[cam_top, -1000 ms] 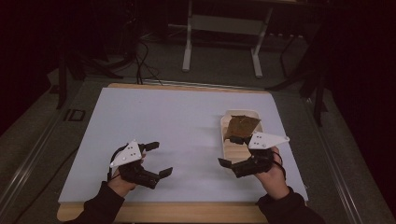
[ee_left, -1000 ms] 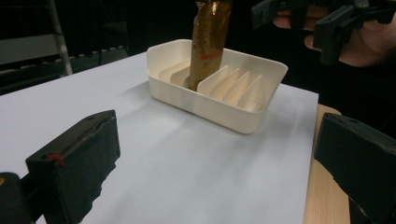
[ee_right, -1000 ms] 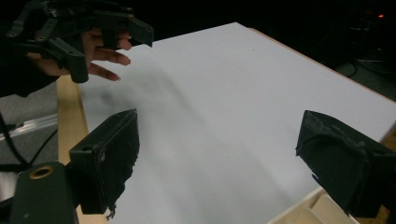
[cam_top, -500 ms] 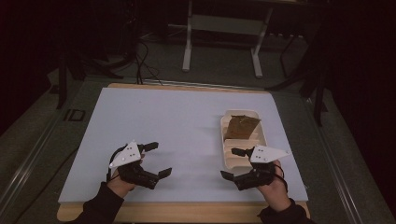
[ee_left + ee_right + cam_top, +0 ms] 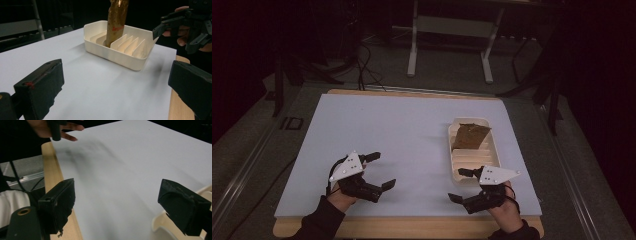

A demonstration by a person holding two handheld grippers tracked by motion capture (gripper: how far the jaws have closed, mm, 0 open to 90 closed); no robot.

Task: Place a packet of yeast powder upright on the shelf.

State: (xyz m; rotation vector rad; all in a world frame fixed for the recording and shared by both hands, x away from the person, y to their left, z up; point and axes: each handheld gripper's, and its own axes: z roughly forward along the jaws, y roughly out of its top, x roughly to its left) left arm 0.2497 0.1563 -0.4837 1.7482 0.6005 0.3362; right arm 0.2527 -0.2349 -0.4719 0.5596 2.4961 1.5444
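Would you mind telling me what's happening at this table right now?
A person holds a gripper in each hand near the table's front edge. The left gripper and right gripper are both open and hold nothing. A brown packet stands in a slot of the cream rack, just beyond the right gripper.

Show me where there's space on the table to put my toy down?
The white mat is bare from its far edge down to the left tongs, left of the cream tray. It gets crowded around the tray, where the right tongs hover.

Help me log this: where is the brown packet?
In the high view, the brown packet stands in the far slots of the cream tray, table's right side, beyond the right gripper.
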